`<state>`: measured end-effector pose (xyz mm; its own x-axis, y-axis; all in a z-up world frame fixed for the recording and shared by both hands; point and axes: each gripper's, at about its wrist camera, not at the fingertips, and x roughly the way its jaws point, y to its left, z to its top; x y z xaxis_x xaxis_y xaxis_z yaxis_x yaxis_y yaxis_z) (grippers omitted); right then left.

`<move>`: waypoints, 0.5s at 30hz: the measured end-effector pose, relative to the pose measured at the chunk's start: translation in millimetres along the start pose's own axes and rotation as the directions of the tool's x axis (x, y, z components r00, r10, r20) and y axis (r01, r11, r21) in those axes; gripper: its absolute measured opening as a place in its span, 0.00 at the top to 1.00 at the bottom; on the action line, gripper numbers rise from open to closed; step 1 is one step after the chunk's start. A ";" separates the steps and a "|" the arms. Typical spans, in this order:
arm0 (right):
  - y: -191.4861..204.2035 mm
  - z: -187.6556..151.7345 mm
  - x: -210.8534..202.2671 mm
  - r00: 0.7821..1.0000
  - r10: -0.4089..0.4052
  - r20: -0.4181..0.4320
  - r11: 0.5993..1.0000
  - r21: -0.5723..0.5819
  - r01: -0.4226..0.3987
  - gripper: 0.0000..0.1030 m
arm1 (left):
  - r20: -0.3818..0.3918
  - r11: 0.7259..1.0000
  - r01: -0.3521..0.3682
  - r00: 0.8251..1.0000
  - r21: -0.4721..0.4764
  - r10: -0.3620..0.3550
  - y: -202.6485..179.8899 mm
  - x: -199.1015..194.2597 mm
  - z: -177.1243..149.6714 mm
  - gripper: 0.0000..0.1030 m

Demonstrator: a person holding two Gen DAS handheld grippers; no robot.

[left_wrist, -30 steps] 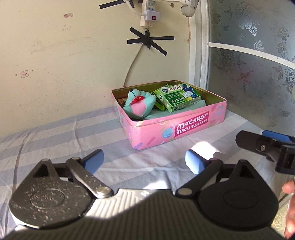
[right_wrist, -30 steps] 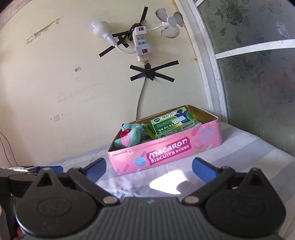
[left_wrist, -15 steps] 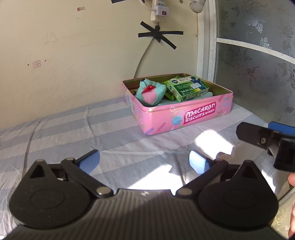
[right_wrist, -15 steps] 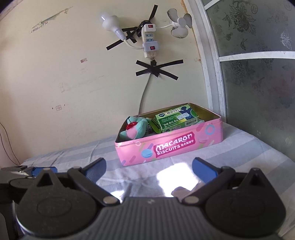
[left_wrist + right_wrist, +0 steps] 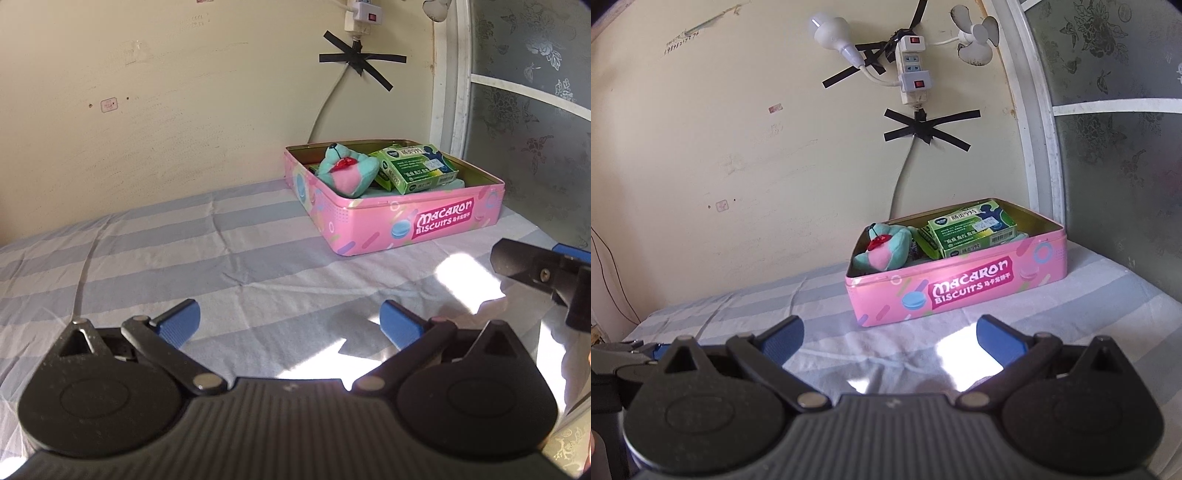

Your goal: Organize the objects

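Note:
A pink "Macaron Biscuits" tin (image 5: 424, 225) (image 5: 960, 291) sits open on the striped bedsheet near the wall corner. Inside it lie a teal and pink plush toy (image 5: 347, 171) (image 5: 882, 251) and green boxes (image 5: 417, 170) (image 5: 975, 232). My left gripper (image 5: 290, 321) hangs open over bare sheet, well short and left of the tin, with nothing between its blue pads. My right gripper (image 5: 890, 332) is open too, empty, in front of the tin. Its finger (image 5: 532, 266) shows at the right edge of the left wrist view.
A cream wall with a taped power strip (image 5: 912, 74), cable and bulb rises behind the tin. A frosted patterned window (image 5: 1115, 155) closes off the right side. A bright sun patch (image 5: 465, 273) lies on the sheet before the tin. The striped bedsheet (image 5: 184, 251) stretches left.
Both grippers have drawn back from the tin, which now looks smaller and sits further right in the left wrist view. The left gripper's jaws stand slightly wider than at first.

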<state>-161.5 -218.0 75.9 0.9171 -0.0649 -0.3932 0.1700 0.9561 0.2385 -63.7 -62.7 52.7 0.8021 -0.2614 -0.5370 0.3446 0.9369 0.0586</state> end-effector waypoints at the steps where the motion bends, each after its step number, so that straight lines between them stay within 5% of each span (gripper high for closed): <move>1: -0.1 -0.7 0.7 1.000 -0.001 -0.005 1.000 -0.002 0.001 0.00 | 0.001 1.000 -0.002 1.000 -0.001 0.002 1.3 0.6 -0.7 0.00; 15: -10.7 3.0 0.8 1.000 -0.025 0.019 0.999 0.036 0.024 0.00 | 0.020 1.000 0.004 1.000 -0.010 -0.004 -2.2 -2.4 2.3 0.00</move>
<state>-161.5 -229.2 75.7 0.9195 -0.0941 -0.3817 0.2047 0.9435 0.2604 -65.3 -64.6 55.8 0.8103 -0.2698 -0.5201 0.3433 0.9380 0.0481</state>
